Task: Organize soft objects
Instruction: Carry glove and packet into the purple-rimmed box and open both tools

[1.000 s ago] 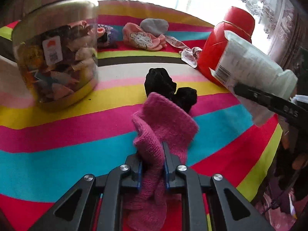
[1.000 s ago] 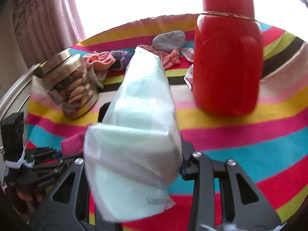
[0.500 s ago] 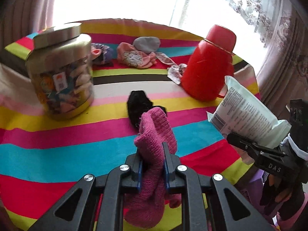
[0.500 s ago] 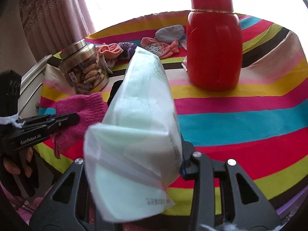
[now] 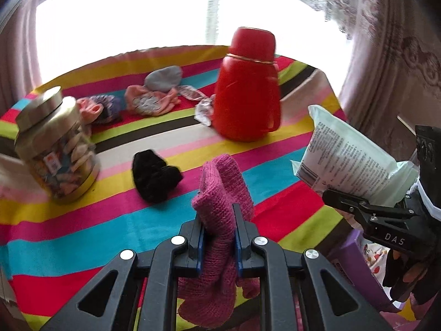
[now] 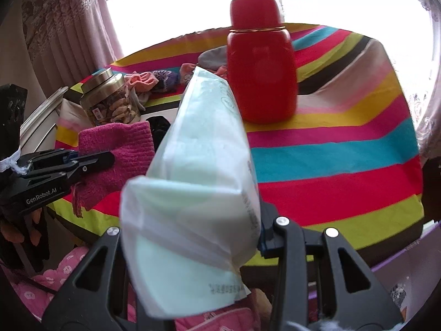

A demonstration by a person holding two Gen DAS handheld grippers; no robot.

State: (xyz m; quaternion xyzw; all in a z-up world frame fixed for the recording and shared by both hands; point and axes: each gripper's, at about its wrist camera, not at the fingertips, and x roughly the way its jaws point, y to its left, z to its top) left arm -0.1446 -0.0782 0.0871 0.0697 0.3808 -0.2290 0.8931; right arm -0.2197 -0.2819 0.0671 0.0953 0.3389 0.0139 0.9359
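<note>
My left gripper (image 5: 219, 215) is shut on a pink knitted glove (image 5: 223, 193), held above the near edge of the striped table; the glove also shows in the right wrist view (image 6: 121, 149). My right gripper (image 6: 209, 220) is shut on a pale green soft tissue pack (image 6: 204, 165), held off the table's near edge; the pack shows at the right in the left wrist view (image 5: 350, 160). A black glove (image 5: 154, 176) lies on the cloth. Small socks and a grey hat (image 5: 154, 96) lie at the far side.
A red thermos (image 5: 248, 93) stands at the back right of the striped tablecloth (image 5: 82, 220). A glass jar (image 5: 58, 149) with a metal lid stands at the left. A purple box (image 5: 358, 264) and pink patterned fabric lie below the table edge. Curtains hang behind.
Both grippers have pulled back and up from the table with their loads. The pink glove has come away from the black glove. The table looks smaller and farther.
</note>
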